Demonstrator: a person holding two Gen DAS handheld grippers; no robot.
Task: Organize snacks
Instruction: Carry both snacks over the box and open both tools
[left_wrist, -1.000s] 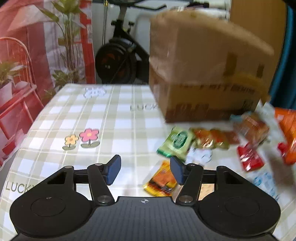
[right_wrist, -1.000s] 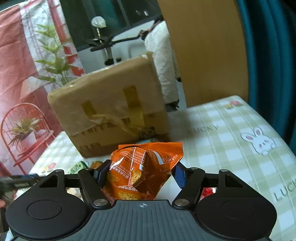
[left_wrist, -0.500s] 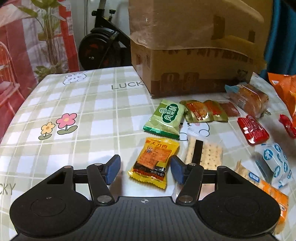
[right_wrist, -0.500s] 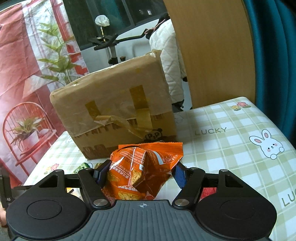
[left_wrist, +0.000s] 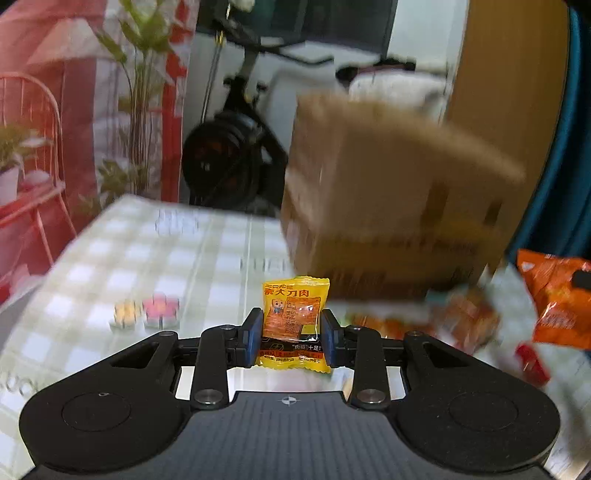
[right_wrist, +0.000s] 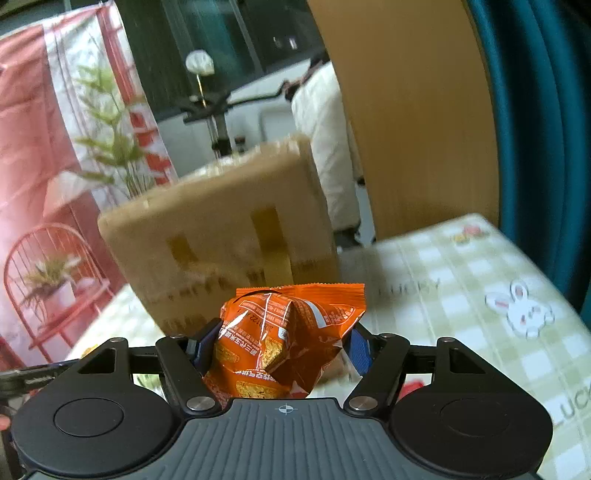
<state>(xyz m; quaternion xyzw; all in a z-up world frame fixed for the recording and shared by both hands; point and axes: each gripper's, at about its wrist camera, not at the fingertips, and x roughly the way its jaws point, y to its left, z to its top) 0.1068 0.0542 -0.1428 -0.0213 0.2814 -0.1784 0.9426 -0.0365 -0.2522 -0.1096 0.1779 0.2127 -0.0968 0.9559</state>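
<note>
Left wrist view: the left gripper (left_wrist: 291, 338) has its jaws closing on a small yellow snack packet (left_wrist: 294, 321), and the blue pads already press both of its sides. The packet stands upright between the fingers, clear of the checked tablecloth (left_wrist: 122, 266). Behind it is a taped cardboard box (left_wrist: 391, 206), blurred. More snacks (left_wrist: 424, 325) lie in a smeared heap at the box's foot, too blurred to sort out.

Right wrist view: the right gripper (right_wrist: 282, 349) clamps a crumpled orange snack bag (right_wrist: 288, 339), which bulges out between the fingers above the table. The same cardboard box (right_wrist: 221, 240) stands just beyond it.

Judging by this, both hands are loaded and the pick-up step is done. The next move would be carrying each snack to its place, probably the box, though its opening is not visible here. The box's flaps would have to be found first.
</note>
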